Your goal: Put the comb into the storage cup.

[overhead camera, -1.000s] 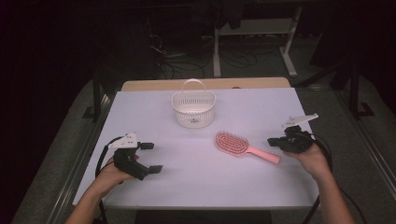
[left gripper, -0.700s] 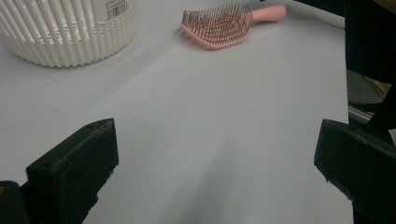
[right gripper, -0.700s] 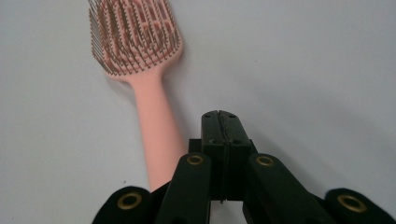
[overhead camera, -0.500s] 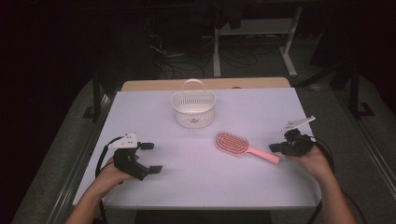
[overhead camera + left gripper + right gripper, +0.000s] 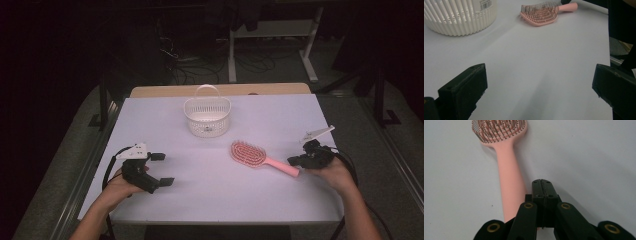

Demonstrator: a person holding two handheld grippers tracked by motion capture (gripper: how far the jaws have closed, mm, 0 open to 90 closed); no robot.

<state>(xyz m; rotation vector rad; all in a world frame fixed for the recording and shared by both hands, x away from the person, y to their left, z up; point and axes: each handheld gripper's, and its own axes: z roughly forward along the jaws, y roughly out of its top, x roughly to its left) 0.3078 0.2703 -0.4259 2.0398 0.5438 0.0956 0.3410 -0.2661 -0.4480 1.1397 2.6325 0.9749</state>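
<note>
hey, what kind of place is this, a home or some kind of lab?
Most likely a lab or recording workspace, not a home: a white-covered table in a dark room, loose cables on the floor behind it, and a bare metal stand.

Pink hairbrush (image 5: pixel 509 170) lies bristles up, its handle just beside the closed hand-held gripper (image 5: pixel 542 185)
</note>
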